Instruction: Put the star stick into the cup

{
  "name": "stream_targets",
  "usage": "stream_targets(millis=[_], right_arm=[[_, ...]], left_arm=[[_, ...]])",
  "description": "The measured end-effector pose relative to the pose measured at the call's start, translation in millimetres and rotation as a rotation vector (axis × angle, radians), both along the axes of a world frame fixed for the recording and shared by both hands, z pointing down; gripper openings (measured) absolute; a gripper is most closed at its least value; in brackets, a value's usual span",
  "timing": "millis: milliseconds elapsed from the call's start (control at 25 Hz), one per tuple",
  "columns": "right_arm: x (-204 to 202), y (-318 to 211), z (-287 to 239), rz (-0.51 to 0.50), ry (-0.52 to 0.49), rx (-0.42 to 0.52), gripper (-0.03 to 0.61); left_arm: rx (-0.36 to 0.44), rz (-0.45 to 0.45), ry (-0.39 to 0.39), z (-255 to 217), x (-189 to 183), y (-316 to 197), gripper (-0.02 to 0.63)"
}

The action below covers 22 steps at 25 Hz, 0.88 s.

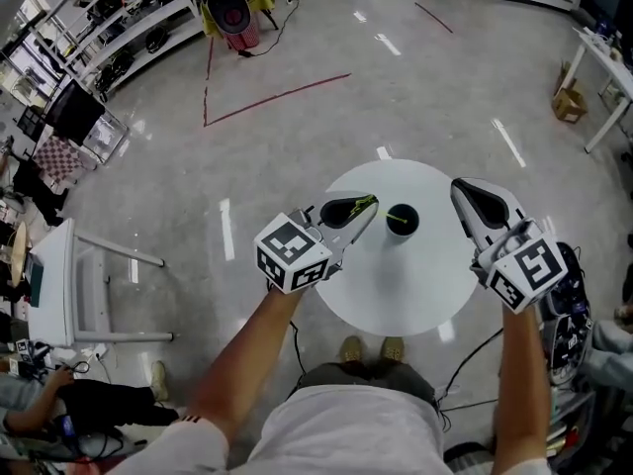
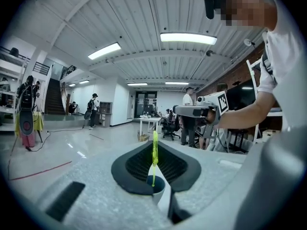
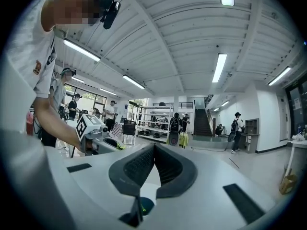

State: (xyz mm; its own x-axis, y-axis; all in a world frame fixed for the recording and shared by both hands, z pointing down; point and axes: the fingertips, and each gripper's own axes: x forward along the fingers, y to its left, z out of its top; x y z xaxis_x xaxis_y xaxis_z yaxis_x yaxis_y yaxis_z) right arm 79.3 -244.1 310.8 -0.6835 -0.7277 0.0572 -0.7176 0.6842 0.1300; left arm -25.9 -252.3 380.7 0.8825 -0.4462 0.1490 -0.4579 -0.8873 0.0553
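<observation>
Left claw: pressed together on the green star stick, stick's lower end at the mouth of the dark cup. Cup stands mid white round tabletop. Right claw: pressed together, empty, just right of the cup.

Your round white table stood on the glossy grey floor, right in front of you, and on it sat the dark cup. It was upright, toward the far side of the top and well in from the rim. A thin green streak showed across its mouth. The top around it was plain white. Down on the floor, red tape lines ran off beyond the table, ceiling lights glared off the sheen, and your shoes were planted just under the near edge.
</observation>
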Motion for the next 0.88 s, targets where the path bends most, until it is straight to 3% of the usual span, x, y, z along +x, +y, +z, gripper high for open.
stream_targets(millis=[880], right_arm=[[10, -32, 36, -0.055, 0.028, -0.081, 0.011]], left_arm=[[-0.12, -0.01, -0.109, 59, 35, -32, 0.026]])
